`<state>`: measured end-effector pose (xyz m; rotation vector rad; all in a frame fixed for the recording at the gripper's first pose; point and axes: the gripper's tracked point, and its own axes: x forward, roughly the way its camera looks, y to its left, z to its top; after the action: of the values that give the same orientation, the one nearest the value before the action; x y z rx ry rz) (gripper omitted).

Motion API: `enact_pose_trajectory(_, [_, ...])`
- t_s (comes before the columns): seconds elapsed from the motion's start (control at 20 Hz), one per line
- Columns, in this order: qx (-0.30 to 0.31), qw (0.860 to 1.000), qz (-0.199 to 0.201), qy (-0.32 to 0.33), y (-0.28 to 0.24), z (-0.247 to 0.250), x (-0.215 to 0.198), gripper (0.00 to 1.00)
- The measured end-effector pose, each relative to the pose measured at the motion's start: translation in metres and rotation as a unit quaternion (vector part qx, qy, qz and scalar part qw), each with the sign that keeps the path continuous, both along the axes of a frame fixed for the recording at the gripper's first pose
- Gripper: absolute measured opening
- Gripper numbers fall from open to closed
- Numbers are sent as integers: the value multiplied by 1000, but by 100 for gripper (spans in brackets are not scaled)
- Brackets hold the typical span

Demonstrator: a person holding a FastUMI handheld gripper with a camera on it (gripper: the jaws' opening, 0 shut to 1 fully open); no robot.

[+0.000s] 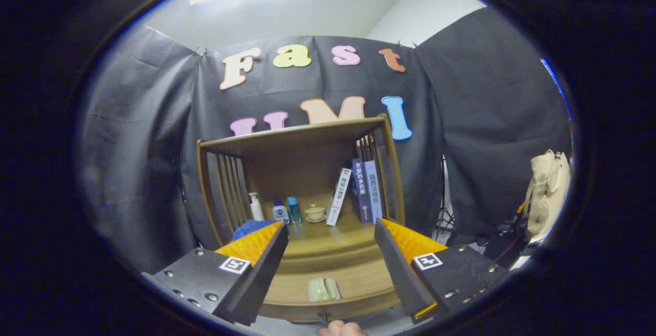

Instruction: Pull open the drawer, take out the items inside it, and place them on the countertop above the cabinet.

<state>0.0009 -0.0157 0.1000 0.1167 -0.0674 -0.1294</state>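
Currently the gripper [330, 233] is hovering level before the cabinet [302, 192], fingers spread wide, framing its drawer handle [323, 289].

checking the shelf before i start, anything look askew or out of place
One thing: the white book leans at a slant against the upright blue books. The bottles and the lidded cup stand upright. A pale packet lies flat on the countertop. The gripper is open, holding nothing.

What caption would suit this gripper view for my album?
Open tongs hover before a wooden cabinet, its drawer ahead between them holding a pale item.
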Motion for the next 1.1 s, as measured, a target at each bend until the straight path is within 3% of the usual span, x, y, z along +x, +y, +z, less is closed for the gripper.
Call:
enact_pose_trajectory(0.25, [-29,998,4,51,24,-12,43,100])
enact_pose_trajectory(0.45, [-51,990,-3,134,29,-47,82,100])
enact_pose_trajectory(0.65, [-115,966,-18,232,30,-104,117,100])
enact_pose_trajectory(0.75, [-162,945,-8,283,37,-136,128,100])
enact_pose_trajectory(0.85, [-183,936,12,301,48,-155,138,98])
enact_pose_trajectory(0.95, [-168,937,25,306,53,-167,149,99])
enact_pose_trajectory(1.1, [-124,939,11,322,39,-179,157,99])
